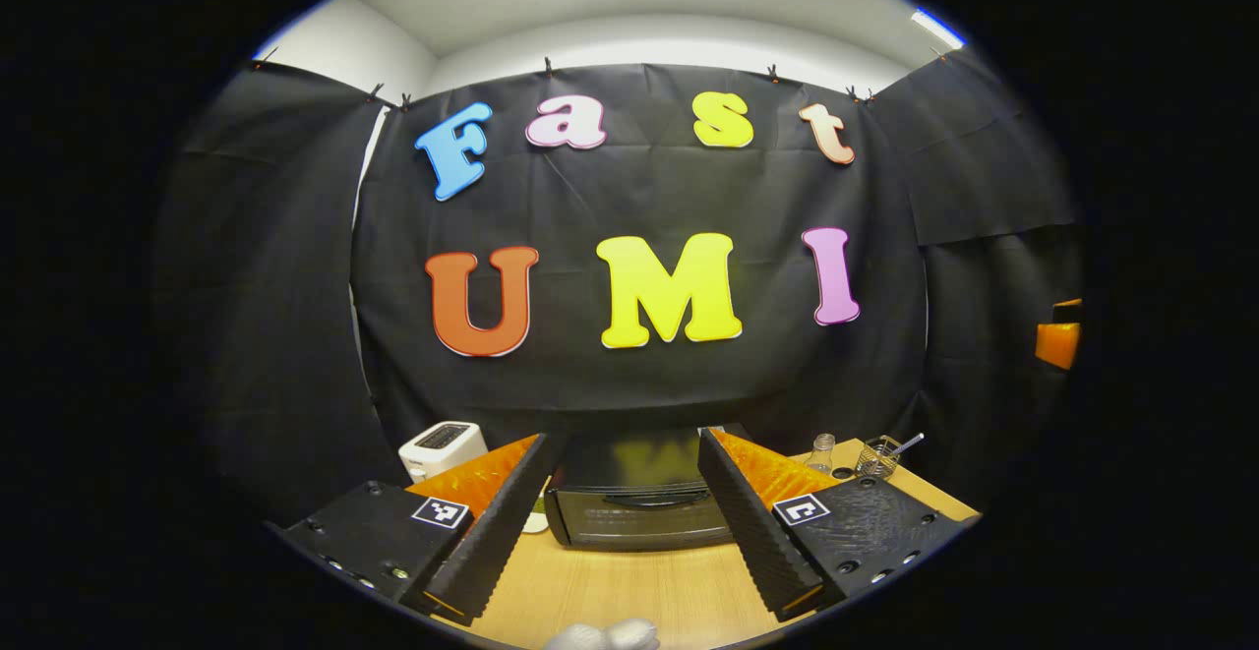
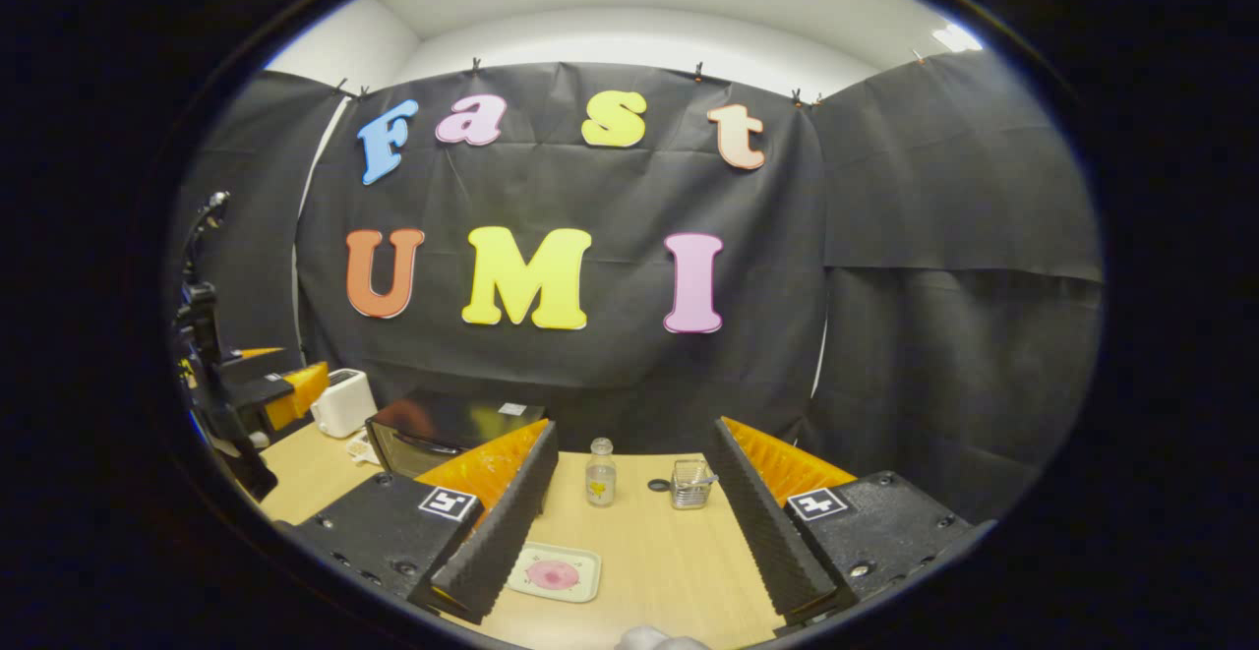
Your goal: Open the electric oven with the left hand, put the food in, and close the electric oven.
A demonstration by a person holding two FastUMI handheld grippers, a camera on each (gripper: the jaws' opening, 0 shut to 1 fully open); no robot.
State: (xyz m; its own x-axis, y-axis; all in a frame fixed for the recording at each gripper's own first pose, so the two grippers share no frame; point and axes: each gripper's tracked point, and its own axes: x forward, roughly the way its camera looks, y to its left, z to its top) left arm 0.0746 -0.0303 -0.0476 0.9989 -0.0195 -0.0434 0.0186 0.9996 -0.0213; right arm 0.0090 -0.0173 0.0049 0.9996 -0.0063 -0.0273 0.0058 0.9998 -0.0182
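- Bare table (image 1: pixel 629 586) right in front of the oven (image 1: pixel 639 517), nothing blocking its shut door.
- Toaster (image 1: pixel 442 447) crowds its left; bottle (image 2: pixel 601 473) and wire basket (image 2: pixel 690 484) sit off right.
- Plate (image 2: pixel 556 572) takes up the near table.

Oven (image 2: pixel 448 434) partly hidden behind finger; tray (image 2: pixel 557 572) corner hidden too.
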